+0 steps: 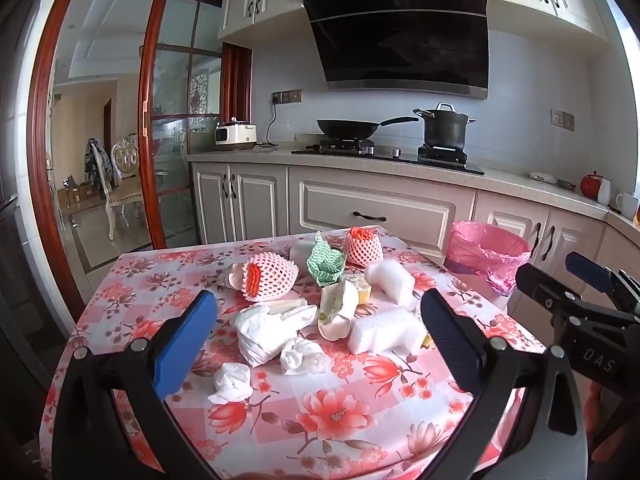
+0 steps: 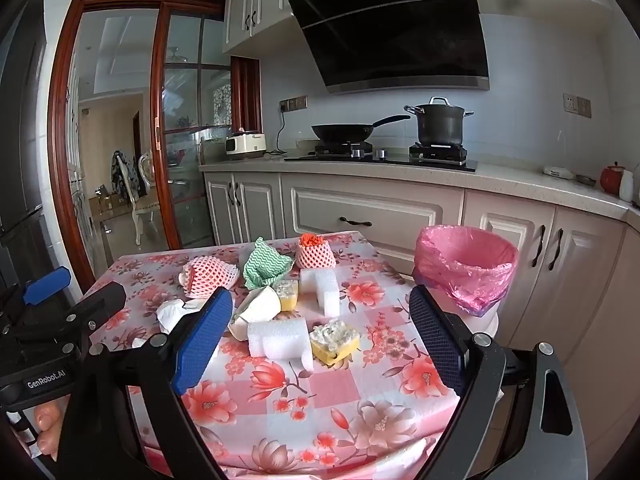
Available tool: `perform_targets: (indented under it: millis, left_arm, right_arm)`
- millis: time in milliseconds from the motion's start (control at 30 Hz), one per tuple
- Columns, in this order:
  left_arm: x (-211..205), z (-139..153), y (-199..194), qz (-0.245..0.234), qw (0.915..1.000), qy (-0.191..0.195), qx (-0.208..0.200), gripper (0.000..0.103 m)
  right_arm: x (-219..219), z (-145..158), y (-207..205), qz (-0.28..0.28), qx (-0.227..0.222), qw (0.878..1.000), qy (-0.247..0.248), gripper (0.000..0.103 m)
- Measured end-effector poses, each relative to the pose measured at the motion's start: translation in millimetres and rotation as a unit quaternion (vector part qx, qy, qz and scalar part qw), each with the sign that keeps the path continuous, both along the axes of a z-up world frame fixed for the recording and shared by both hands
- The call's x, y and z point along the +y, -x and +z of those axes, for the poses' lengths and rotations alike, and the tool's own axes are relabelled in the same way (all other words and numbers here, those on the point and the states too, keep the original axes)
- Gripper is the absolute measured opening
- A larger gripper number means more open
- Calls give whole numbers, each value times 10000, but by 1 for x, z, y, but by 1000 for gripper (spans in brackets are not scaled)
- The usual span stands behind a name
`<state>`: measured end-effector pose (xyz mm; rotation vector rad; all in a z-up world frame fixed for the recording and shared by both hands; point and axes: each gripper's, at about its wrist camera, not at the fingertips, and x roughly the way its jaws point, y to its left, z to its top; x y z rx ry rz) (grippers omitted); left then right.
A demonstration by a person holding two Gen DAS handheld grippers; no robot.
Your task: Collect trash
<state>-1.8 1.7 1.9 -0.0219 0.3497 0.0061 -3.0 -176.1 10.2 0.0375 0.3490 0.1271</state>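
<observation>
I've got both grippers up over the near edge of the table (image 1: 132, 280), floral pink cloth, neither touching anything. Left gripper (image 1: 320, 316) jaws spread wide, nothing between them; right gripper (image 2: 320, 308) same, wide apart and empty.

Trash is piled mid-table. From left cam: crumpled tissue (image 1: 232, 383) nearest me, a 2nd tissue wad (image 1: 302, 354) just right of it, bigger white paper wrap (image 1: 268, 330) behind those. Pink foam fruit net (image 1: 270, 276) lies on its side at left-back; another fruit net (image 1: 362, 246) stands upright at the far edge w/ orange showing on top. Green zigzag cloth (image 1: 326, 264) sits between the two nets. Cream paper cup (image 1: 338, 310) on its side, center. White foam block (image 1: 384, 330) in front-right, 2nd foam piece (image 1: 390, 280) behind it.

Right cam adds a yellow sponge (image 2: 334, 342) touching the near foam block, plus another yellow sponge (image 2: 289, 294) beside the cup.

Bin w/ pink liner (image 2: 466, 268) stands off the table's right side, near the cabinets (image 2: 560, 248). Can't tell if anything's in it.
</observation>
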Motion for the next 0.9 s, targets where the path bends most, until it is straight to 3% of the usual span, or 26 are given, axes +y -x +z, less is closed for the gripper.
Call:
perform_targets:
  millis: [900]
  left_arm:
    - [-4,0,0,-8,10000,-21,-6,99]
  right_arm:
    - [-5,-2,-1,2,2,10000,-11,84]
